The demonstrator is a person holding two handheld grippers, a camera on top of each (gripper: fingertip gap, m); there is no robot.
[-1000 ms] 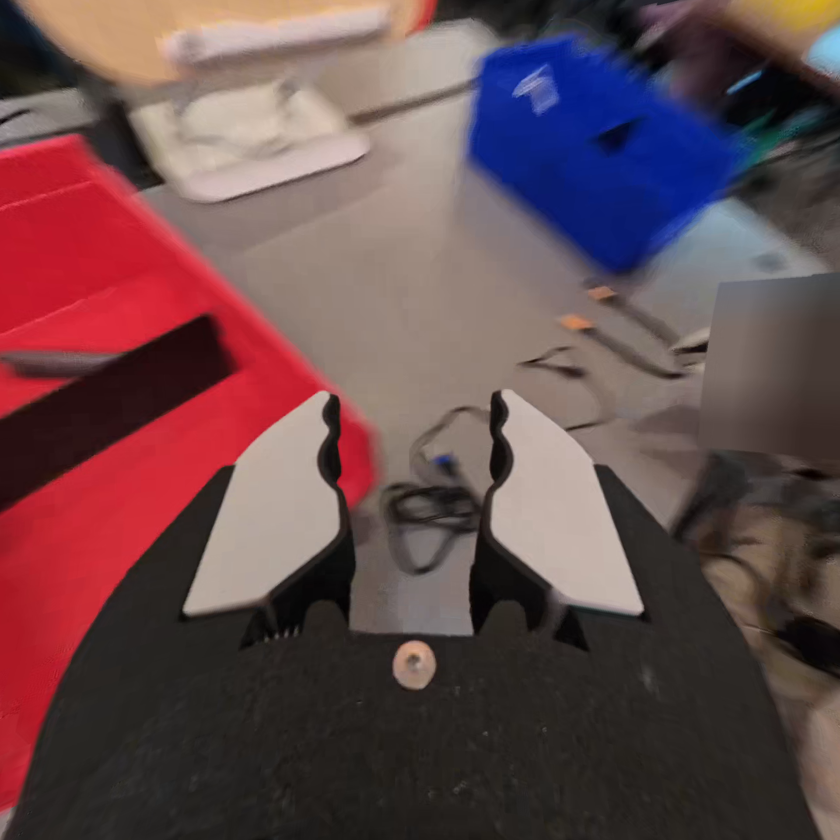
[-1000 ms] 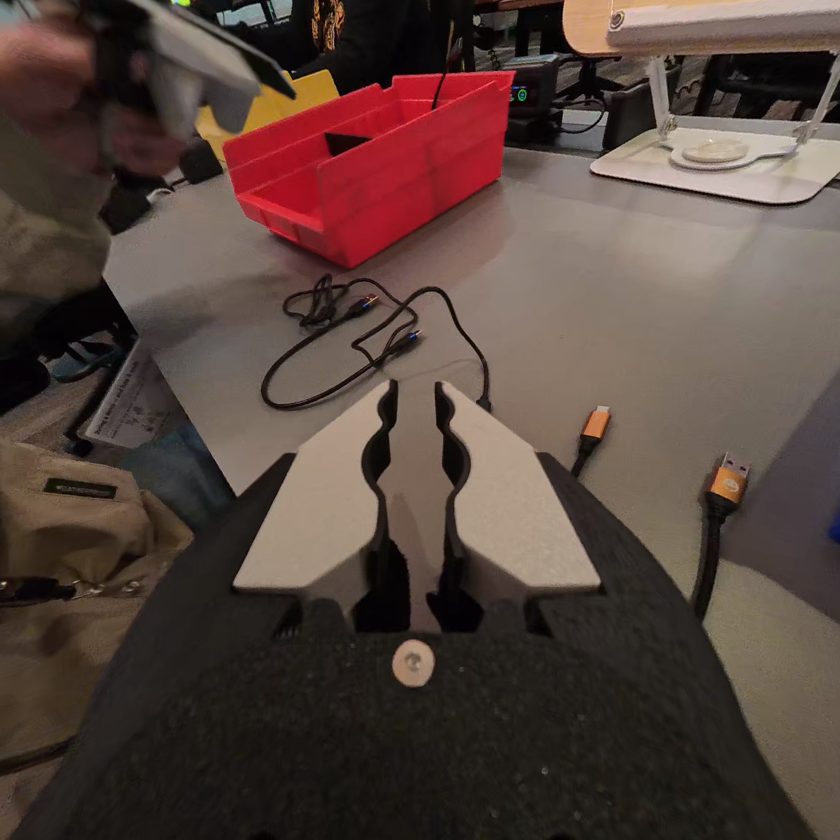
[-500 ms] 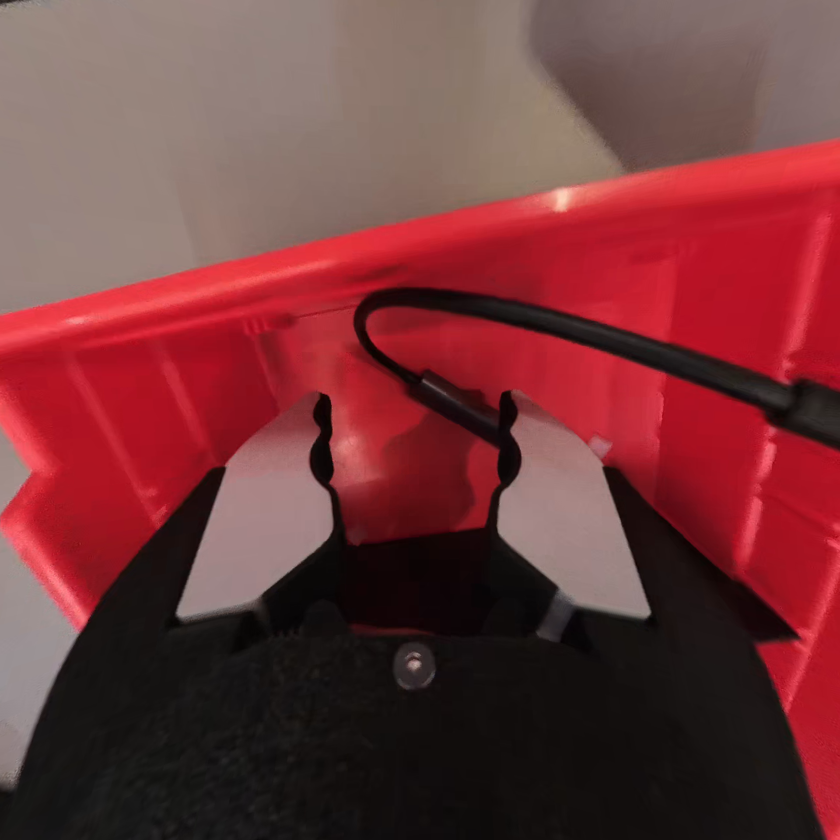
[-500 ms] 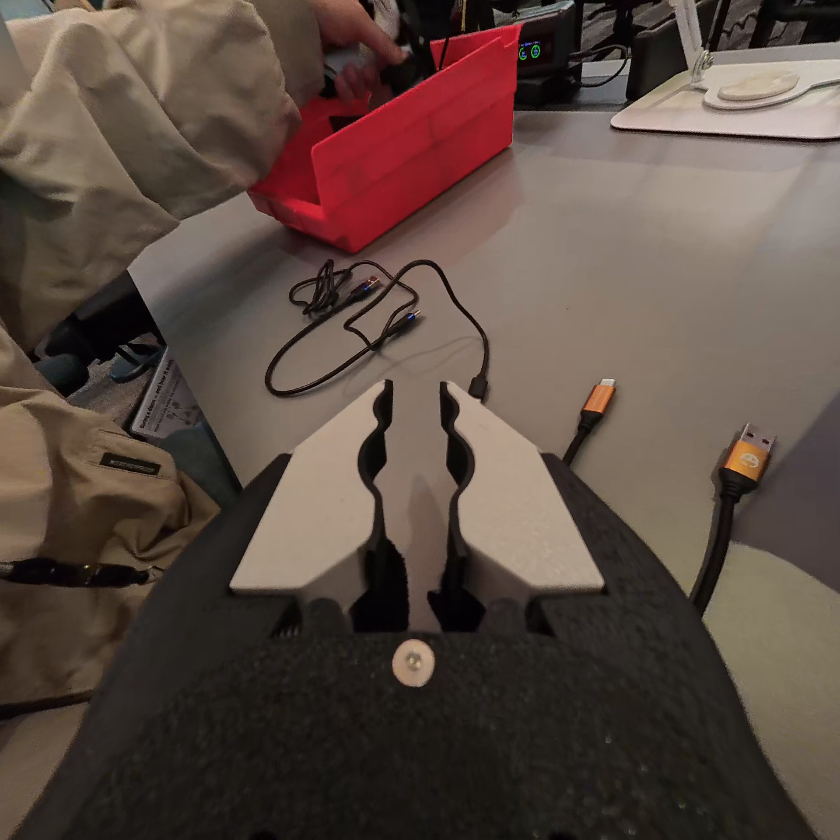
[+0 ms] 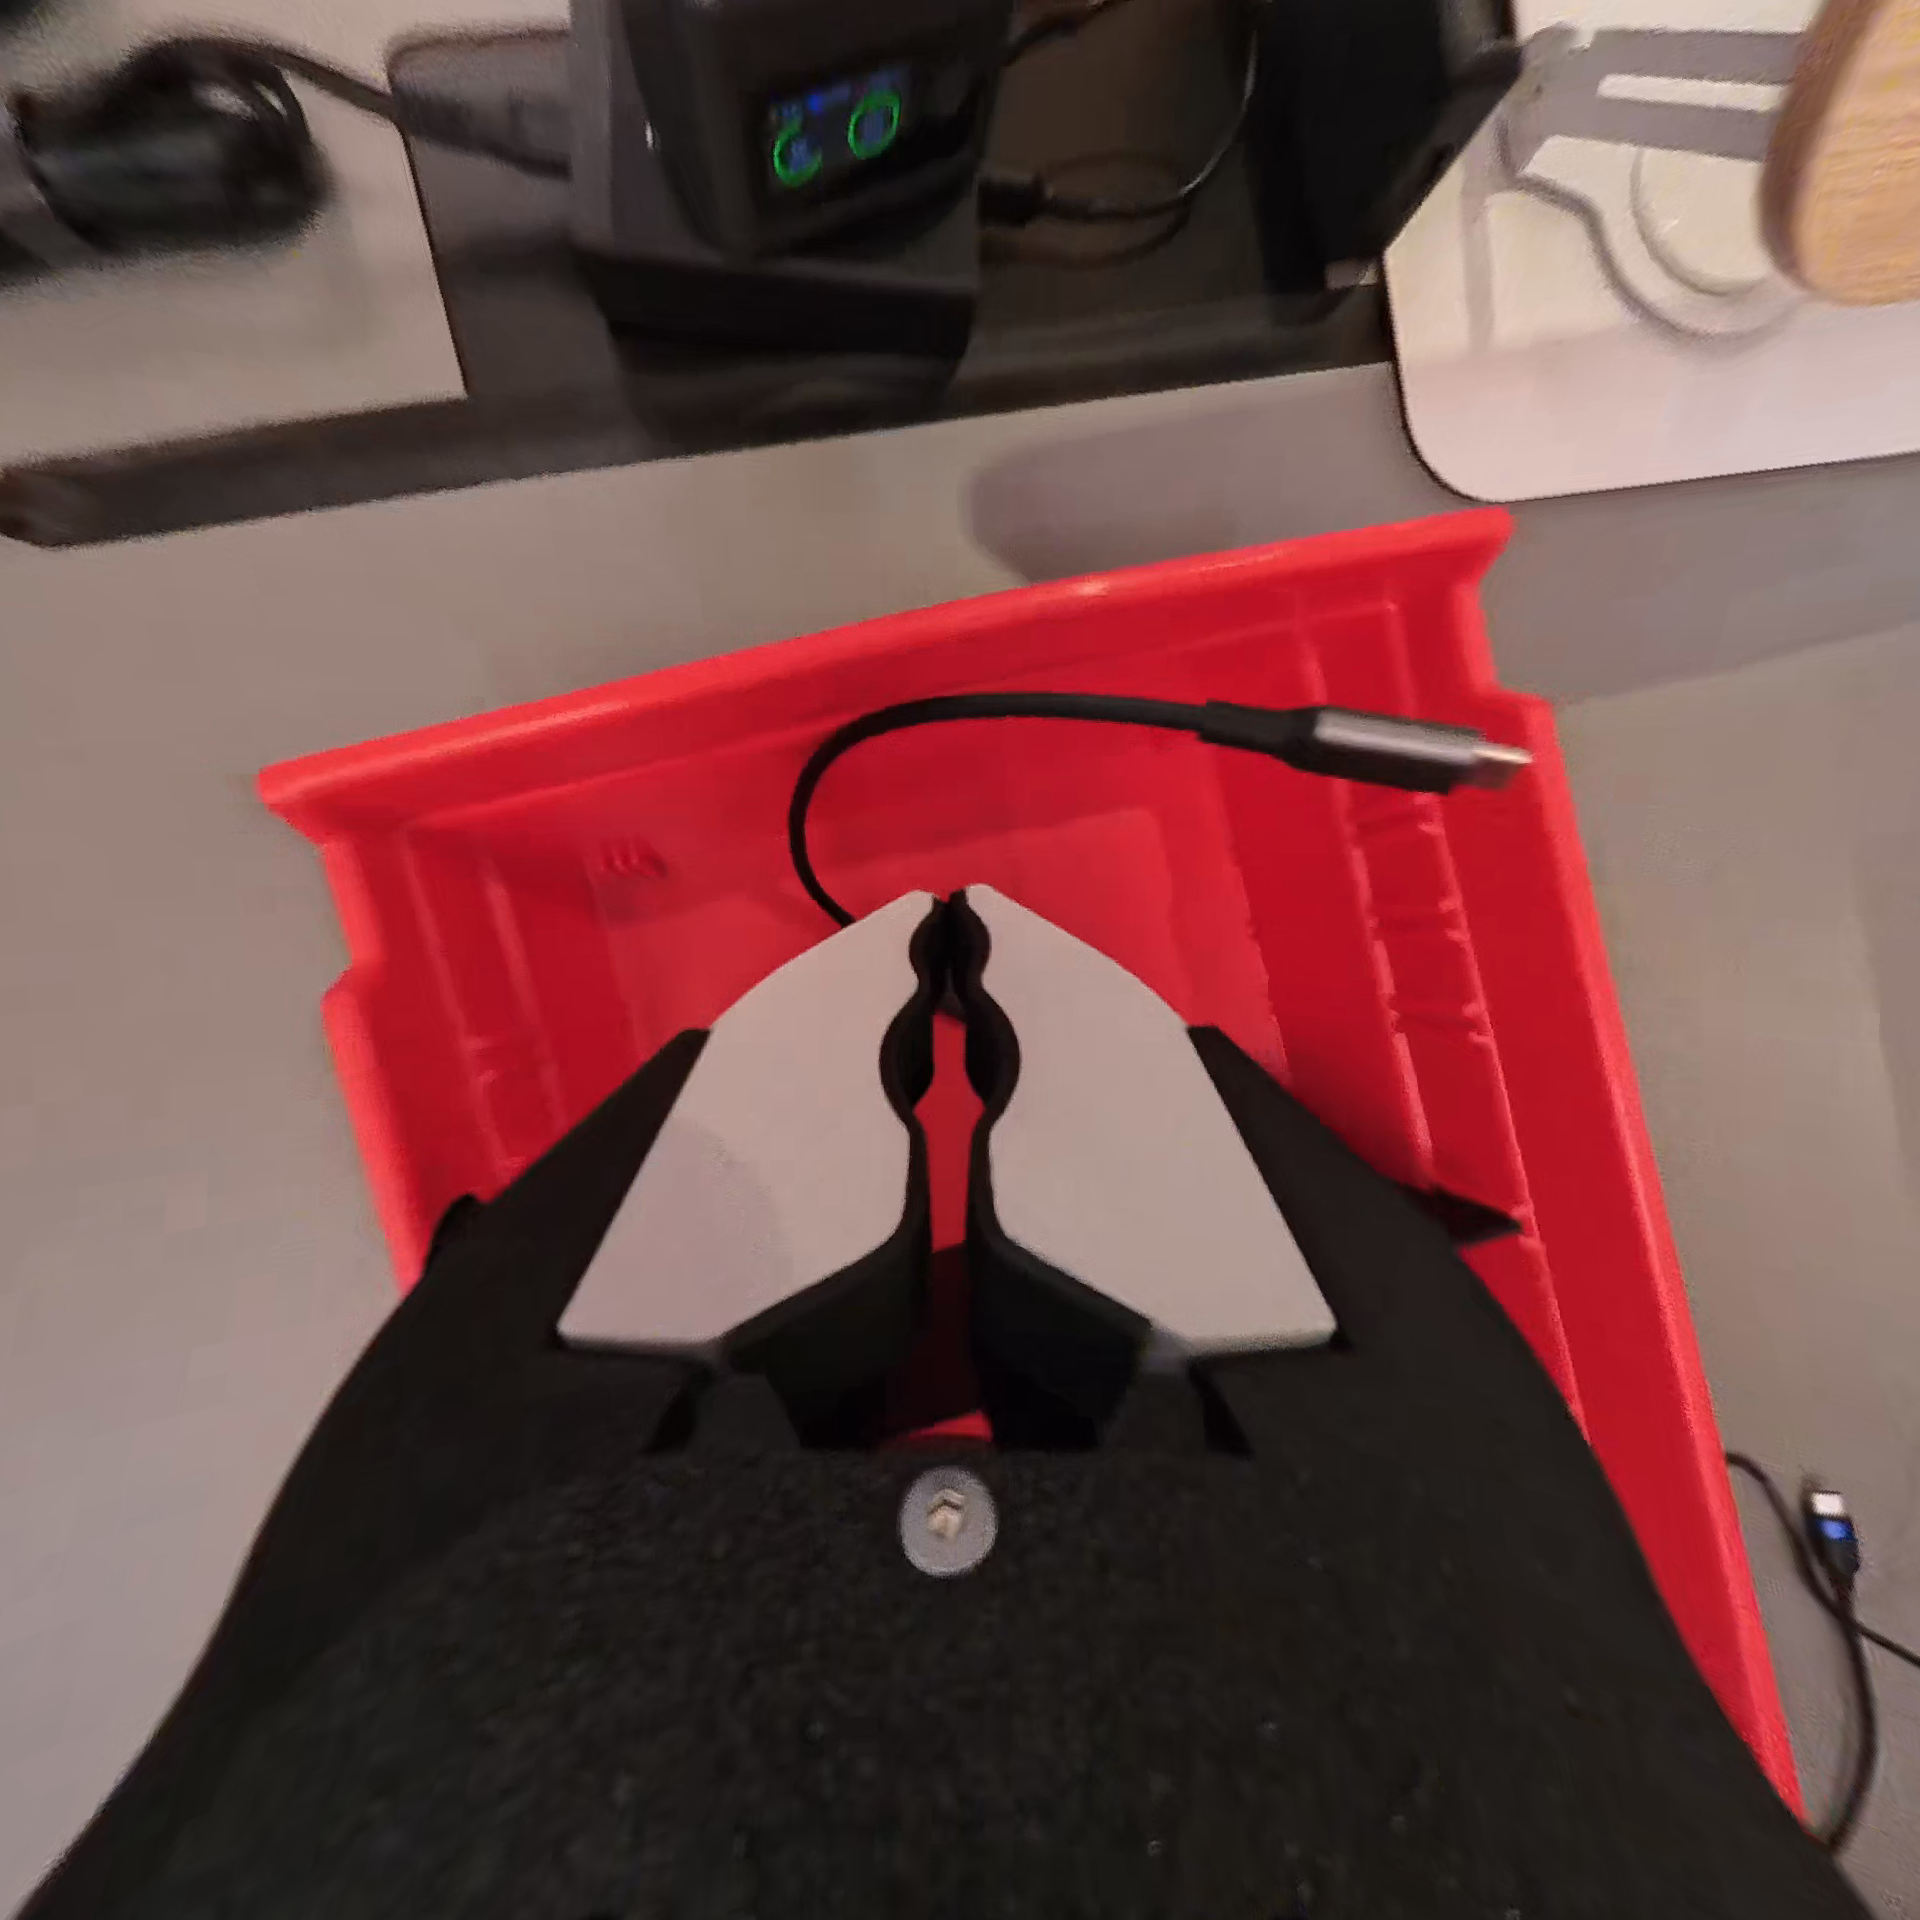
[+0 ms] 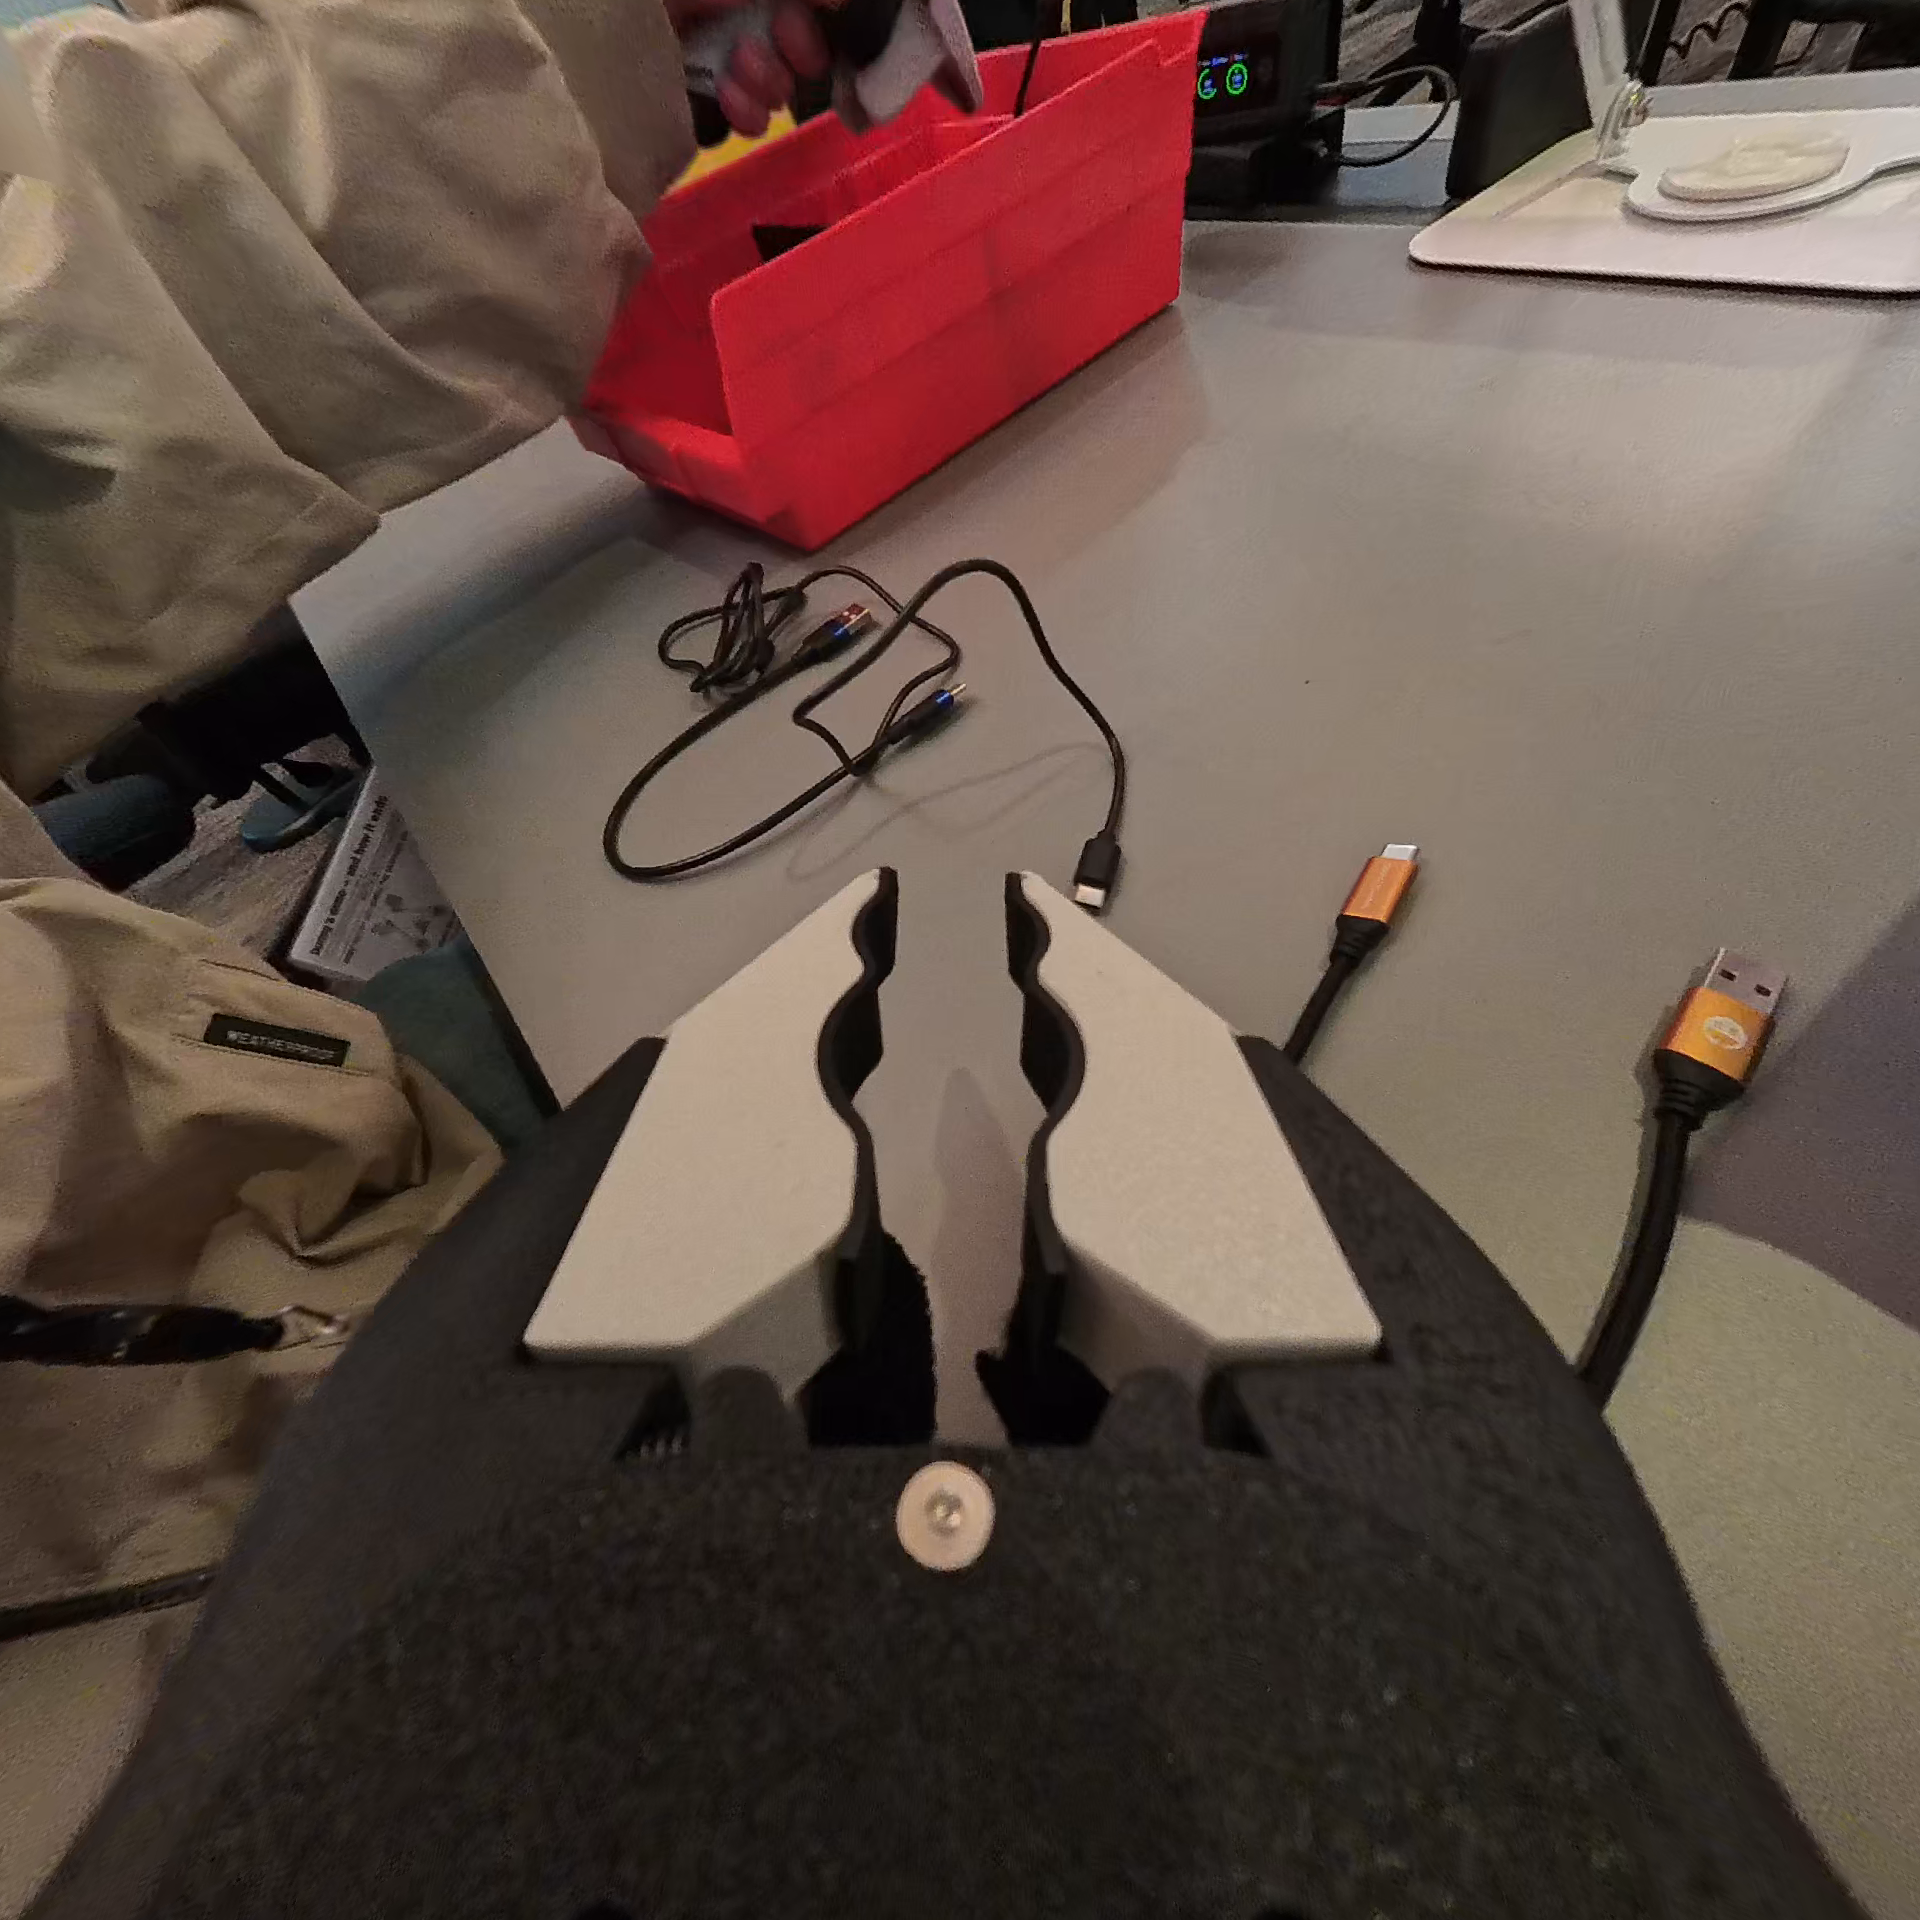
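Observation:
My left gripper (image 5: 951, 902) is shut on a short black cable (image 5: 935, 722) and holds it over the red bin (image 5: 665, 717). The cable curls up from the fingertips and ends in a grey metal plug (image 5: 1392, 746) by the bin's right wall. My right gripper (image 6: 948, 883) is open and empty, low over the grey table (image 6: 1455, 520). Just ahead of it lies a thin black cable (image 6: 831, 748) with blue-tipped plugs and a black plug (image 6: 1096, 868). The red bin (image 6: 935, 291) also shows at the far left, with the left gripper (image 6: 904, 52) above it.
A thick black cable with two orange plugs (image 6: 1377, 891) (image 6: 1720, 1023) lies right of my right gripper. A white stand base (image 6: 1714, 197) sits far right. A dark device with green lights (image 5: 831, 135) stands behind the bin. A beige sleeve (image 6: 260, 260) fills the left. The left gripper's tips are roughly 50 centimetres from the right gripper's. The grey metal plug (image 5: 1392, 746) lies around 7 centimetres away from my left fingertips.
My left gripper has closed on the short black cable inside the red bin and lifted it above the bin. My right gripper has stayed open and nearly still.

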